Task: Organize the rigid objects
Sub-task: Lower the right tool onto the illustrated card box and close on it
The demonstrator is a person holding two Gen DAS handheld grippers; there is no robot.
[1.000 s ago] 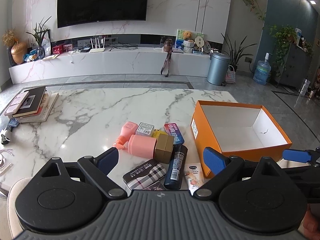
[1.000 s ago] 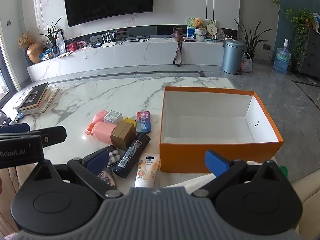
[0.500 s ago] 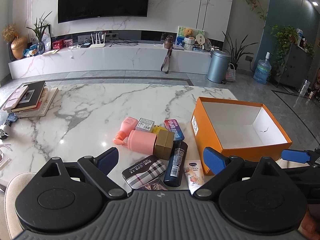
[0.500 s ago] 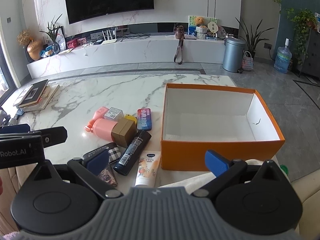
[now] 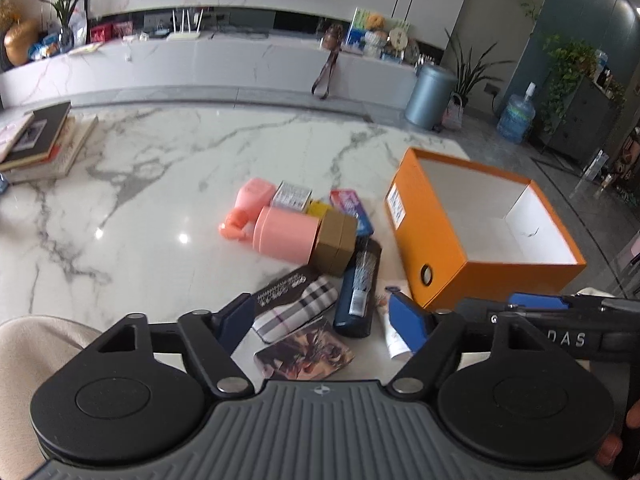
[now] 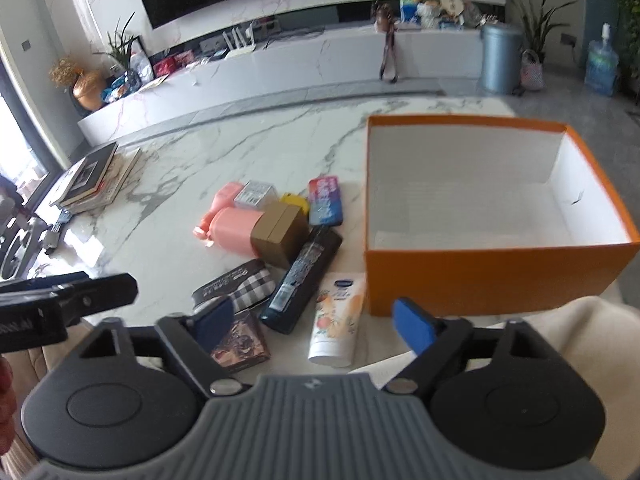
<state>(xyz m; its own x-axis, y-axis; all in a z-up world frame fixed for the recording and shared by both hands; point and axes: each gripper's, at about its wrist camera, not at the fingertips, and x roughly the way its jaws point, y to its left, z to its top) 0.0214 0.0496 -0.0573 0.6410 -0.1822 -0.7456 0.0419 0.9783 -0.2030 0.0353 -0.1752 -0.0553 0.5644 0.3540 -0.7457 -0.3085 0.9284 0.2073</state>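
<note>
A pile of small items lies on the marble table point(image 5: 160, 184): a pink bottle point(image 5: 286, 238), a brown box point(image 5: 336, 242), a dark blue bottle point(image 5: 358, 292), a plaid tin point(image 5: 296, 304), a picture card box point(image 5: 306, 354) and a white tube point(image 6: 336, 318). To the right of them an open orange box point(image 5: 440, 240) stands empty. My left gripper point(image 5: 322, 316) hovers over the near end of the pile, its jaws closing with nothing pressed between them. My right gripper point(image 6: 314, 320) hangs above the tube and the dark bottle point(image 6: 302, 280), its jaws also closing on nothing.
A stack of books point(image 5: 40, 140) lies at the table's far left. Beige cushions point(image 6: 560, 340) sit at the near edge on both sides. Beyond the table are a white TV console point(image 5: 240, 64) and a grey bin point(image 5: 430, 96).
Both grippers have tipped downward and come closer to the pile. Their jaws stand narrower than in the earlier frames.
</note>
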